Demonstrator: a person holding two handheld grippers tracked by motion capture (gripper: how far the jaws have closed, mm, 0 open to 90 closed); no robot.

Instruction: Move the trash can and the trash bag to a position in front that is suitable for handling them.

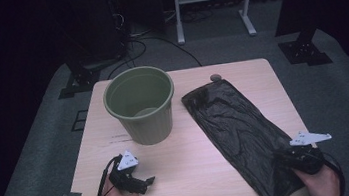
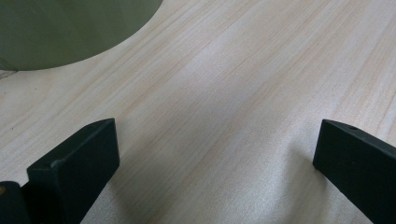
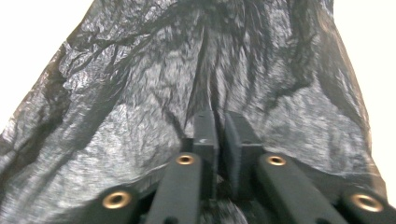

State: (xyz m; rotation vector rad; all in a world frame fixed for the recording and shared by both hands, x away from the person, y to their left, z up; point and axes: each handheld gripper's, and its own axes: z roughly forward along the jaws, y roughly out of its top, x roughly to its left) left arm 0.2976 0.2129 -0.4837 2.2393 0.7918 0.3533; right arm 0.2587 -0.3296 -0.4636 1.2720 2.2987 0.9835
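Note:
A black plastic bag (image 1: 236, 125) lies flat in a long strip across the right half of the wooden table (image 1: 197, 176). My right gripper (image 1: 283, 157) sits at the bag's near end. In the right gripper view its jaws stand almost together (image 3: 220, 116), and the bag (image 3: 140, 102) creases in folds that run into them. A green ribbed bucket (image 1: 140, 104) stands upright and empty at the back left. My left gripper (image 1: 147, 183) rests on the table in front of the bucket. Its jaws are wide apart (image 2: 215, 135) over bare wood, with the bucket's wall (image 2: 70, 28) at upper left.
A small round grey object (image 1: 216, 78) lies at the bag's far end near the table's back edge. Bare wood separates the bucket from the bag. Beyond the table are a white stand (image 1: 213, 2) and cables on a grey floor.

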